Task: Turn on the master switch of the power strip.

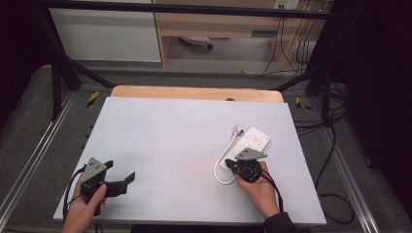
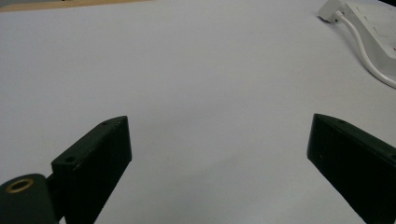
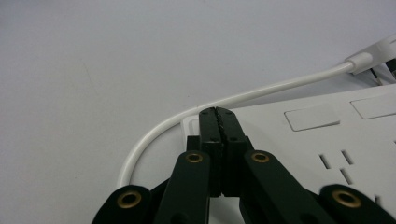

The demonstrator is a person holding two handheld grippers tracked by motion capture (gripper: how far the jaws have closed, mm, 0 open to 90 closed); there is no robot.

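Right gripper (image 3: 218,112) — fingers closed, empty, over power strip (image 1: 250,141), right of frame. Left gripper (image 2: 219,154) — wide open, idle. Nothing visibly accomplished.

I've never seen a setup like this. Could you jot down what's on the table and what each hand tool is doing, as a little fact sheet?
surface: white sheet laid over a wooden table
item: white power strip, on the right side of the sheet
cord: white cable loops from the strip's near end back to a plug lying beside it
left gripper: held near the sheet's front left, jaws wide apart, nothing between them
right gripper: jaws closed together, tips over the strip's near end
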